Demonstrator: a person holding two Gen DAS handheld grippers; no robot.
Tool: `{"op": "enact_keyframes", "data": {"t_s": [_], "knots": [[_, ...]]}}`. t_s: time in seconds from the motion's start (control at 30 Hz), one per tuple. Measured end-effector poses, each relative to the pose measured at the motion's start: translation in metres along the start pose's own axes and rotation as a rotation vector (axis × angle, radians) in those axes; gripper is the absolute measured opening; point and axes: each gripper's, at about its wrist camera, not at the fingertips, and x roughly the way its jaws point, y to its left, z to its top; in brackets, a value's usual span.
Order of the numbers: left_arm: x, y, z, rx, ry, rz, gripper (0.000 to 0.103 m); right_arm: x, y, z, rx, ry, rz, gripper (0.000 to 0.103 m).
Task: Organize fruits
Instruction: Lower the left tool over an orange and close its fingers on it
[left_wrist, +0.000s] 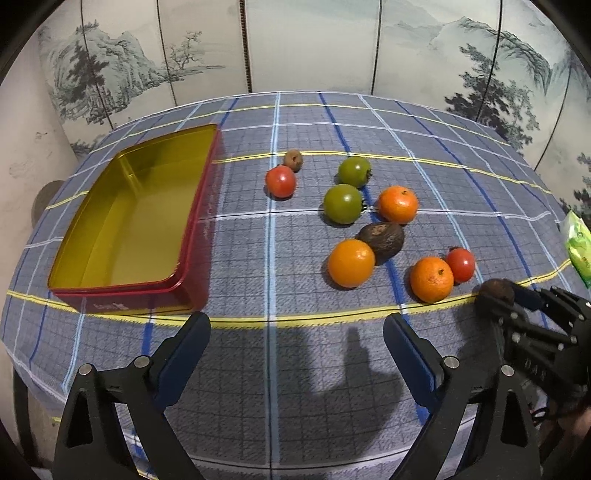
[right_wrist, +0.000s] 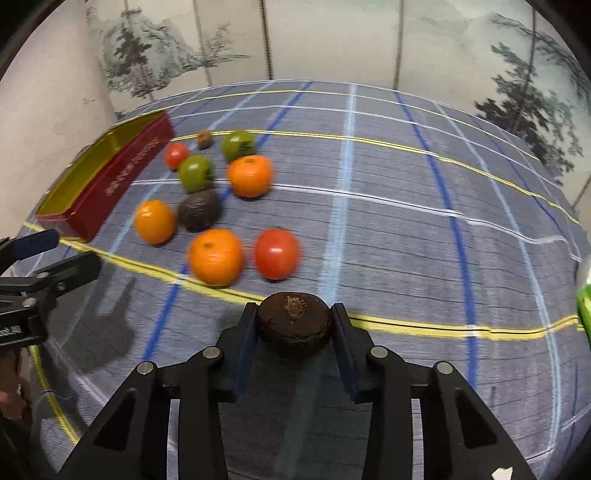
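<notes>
The right gripper (right_wrist: 294, 325) has its 2 fingers pressed against the sides of a dark brown fruit (right_wrist: 294, 323), a rough-skinned round one with a dried stem scar facing the camera. In the left wrist view the same gripper (left_wrist: 511, 295) shows at the lower right with that brown fruit (left_wrist: 495, 292) at its tip, low over the checked tablecloth (left_wrist: 269, 369) and just beside a yellow stripe.

The left gripper (left_wrist: 297, 332) stands wide open with nothing between its fingers, hanging over bare cloth in front of the tin.

Just past the held fruit lie an orange (left_wrist: 431, 278) and a small red tomato (left_wrist: 461, 264), touching or nearly so. Farther on, a second orange (left_wrist: 351, 263) rests against another dark brown fruit (left_wrist: 382, 237). Behind these sit a third orange (left_wrist: 398, 204) and 2 green tomatoes (left_wrist: 342, 204) (left_wrist: 354, 171), close together. A second red tomato (left_wrist: 280, 181) lies apart to the left, with a small brownish fruit (left_wrist: 293, 160) just behind it.

The red tin (left_wrist: 184, 273), open and gold inside, sits on the left of the table, well apart from the fruit. No fruit shows inside it. A green packet (left_wrist: 578, 247) lies at the right edge. A painted folding screen (left_wrist: 314, 44) stands behind the table.
</notes>
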Motion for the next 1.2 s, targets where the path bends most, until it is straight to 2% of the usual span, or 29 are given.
{"op": "enact_keyframes", "data": {"t_s": [0.3, 0.53, 0.87, 1.07, 1.2], "knots": [[0.008, -0.006, 0.012, 0.012, 0.0, -0.007, 0.087, 0.012, -0.052, 0.025, 0.036, -0.049, -0.115, 0.036], [0.024, -0.007, 0.019, -0.01, 0.028, -0.024, 0.083, 0.031, -0.07, 0.048, -0.01, -0.071, -0.089, 0.036], [0.043, -0.011, 0.028, -0.018, 0.052, -0.035, 0.075, 0.04, -0.074, 0.052, -0.021, -0.078, -0.09, 0.036], [0.053, -0.014, 0.031, -0.022, 0.066, -0.048, 0.067, 0.04, -0.075, 0.053, -0.02, -0.077, -0.09, 0.036], [0.059, -0.016, 0.033, -0.028, 0.073, -0.053, 0.055, 0.04, -0.075, 0.053, -0.02, -0.077, -0.09, 0.036]]}}
